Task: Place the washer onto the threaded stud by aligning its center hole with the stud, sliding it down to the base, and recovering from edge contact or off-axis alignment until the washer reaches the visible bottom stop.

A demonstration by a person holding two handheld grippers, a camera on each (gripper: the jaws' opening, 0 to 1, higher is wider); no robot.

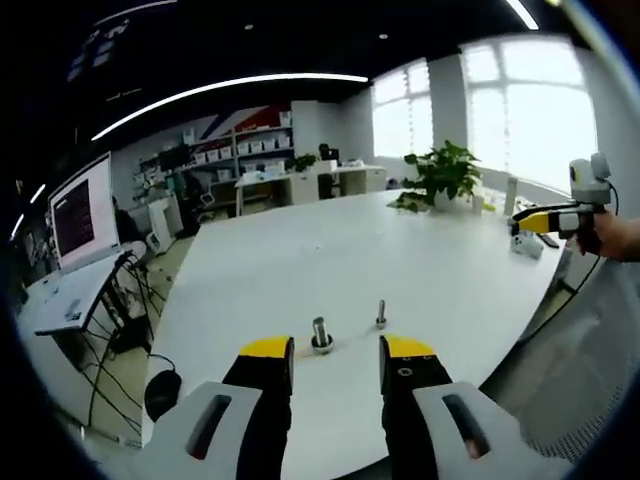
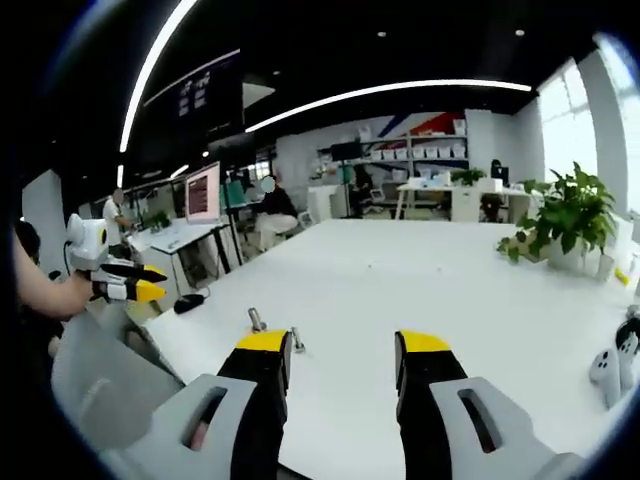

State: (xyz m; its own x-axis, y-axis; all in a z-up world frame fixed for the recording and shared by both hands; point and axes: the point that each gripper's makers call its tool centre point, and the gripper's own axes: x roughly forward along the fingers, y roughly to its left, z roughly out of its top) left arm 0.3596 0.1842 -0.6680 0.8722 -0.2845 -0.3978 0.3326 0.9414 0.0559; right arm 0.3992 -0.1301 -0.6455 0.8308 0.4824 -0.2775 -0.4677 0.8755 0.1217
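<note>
- A white table [image 1: 400, 270] in an open office is shown; shelves, desks and a monitor [image 1: 82, 210] stand behind it, and a plant [image 1: 440, 175] sits at the far edge by the windows.
- Two upright threaded pieces stand near the table's front edge. In the left gripper view the nearer stud [image 1: 321, 333] carries a wider collar at its foot; whether that collar is the washer cannot be told.
- A slimmer bolt [image 1: 381, 313] stands just beside it, apart.
- In the right gripper view the stud [image 2: 257, 320] and bolt [image 2: 297, 340] are partly masked by a jaw.
- The left gripper [image 1: 336, 365] is held above the table edge, jaws apart, nothing between them.
- The right gripper [image 2: 343, 362] is likewise spread and empty; it also appears at the edge of the left gripper view [image 1: 545, 220], held by a hand.
- Step judged: approach, nothing grasped yet. Next, the washer must be located and gripped by its rim, hole kept level over the stud.
- No loose washer can be made out.
</note>
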